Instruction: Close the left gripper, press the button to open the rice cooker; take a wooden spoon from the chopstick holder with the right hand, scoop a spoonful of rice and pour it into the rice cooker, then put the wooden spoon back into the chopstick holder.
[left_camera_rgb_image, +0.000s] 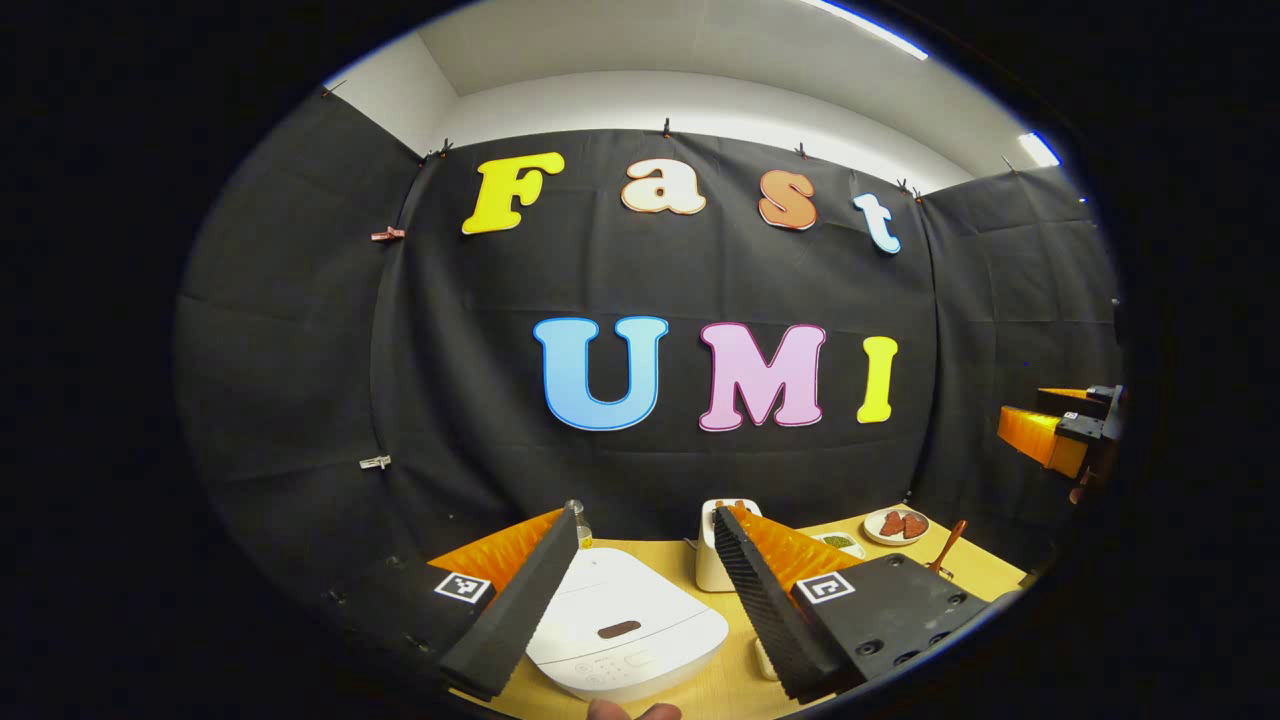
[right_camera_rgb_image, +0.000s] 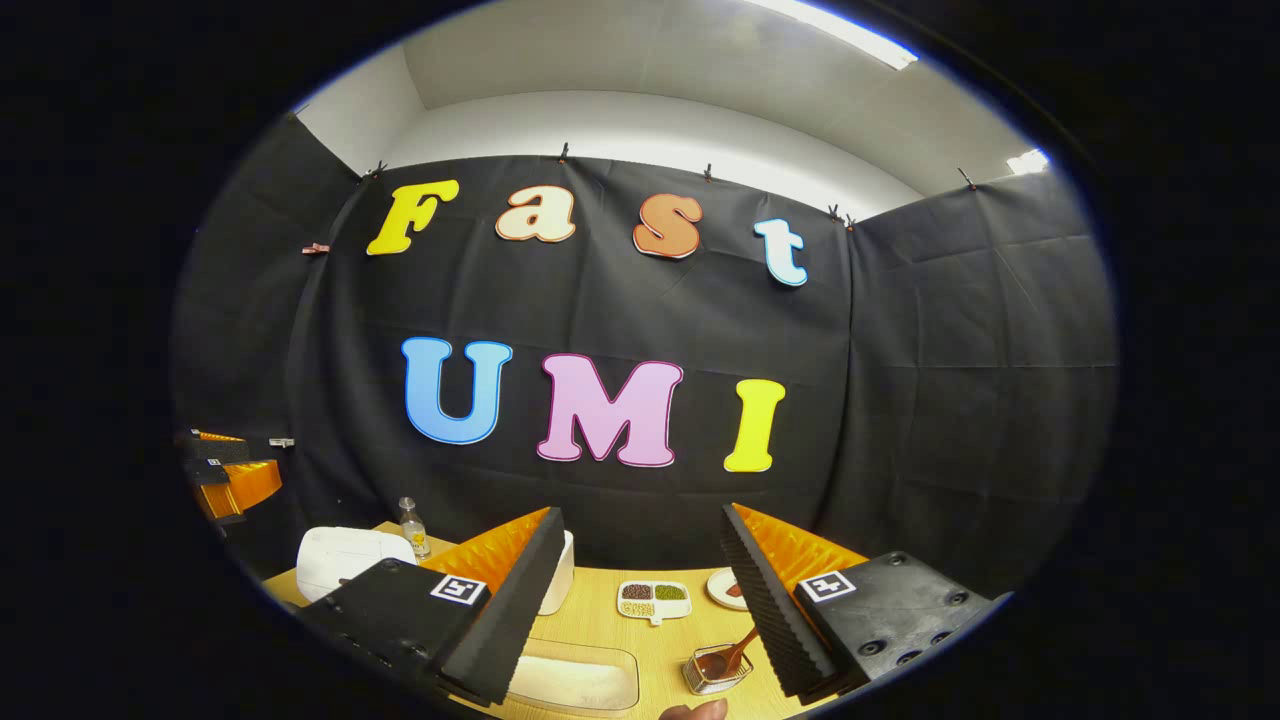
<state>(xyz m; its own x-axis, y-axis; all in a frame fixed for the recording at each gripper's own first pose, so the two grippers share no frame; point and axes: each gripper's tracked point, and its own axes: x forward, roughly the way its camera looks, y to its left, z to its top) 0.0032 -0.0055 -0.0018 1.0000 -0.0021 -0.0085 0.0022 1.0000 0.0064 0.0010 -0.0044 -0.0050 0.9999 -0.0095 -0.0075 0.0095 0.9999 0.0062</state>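
White and lid-down, the rice cooker (left_camera_rgb_image: 625, 625) sits just below and between the spread fingers of the left gripper (left_camera_rgb_image: 645, 590), so the first step remains, calling for those fingers pressed together, while the right gripper (right_camera_rgb_image: 640, 600), also spread, hovers above the wooden spoon (right_camera_rgb_image: 735, 655).

Black cloth walls (right_camera_rgb_image: 950, 380) (clipped), white ceiling (right_camera_rgb_image: 640, 70)

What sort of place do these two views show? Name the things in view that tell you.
Probably a staged recording booth set up as a kitchen counter: black cloth wall hung by clips, a wooden table with a closed white rice cooker, a divided dish of grains, and a wooden spoon in its holder.
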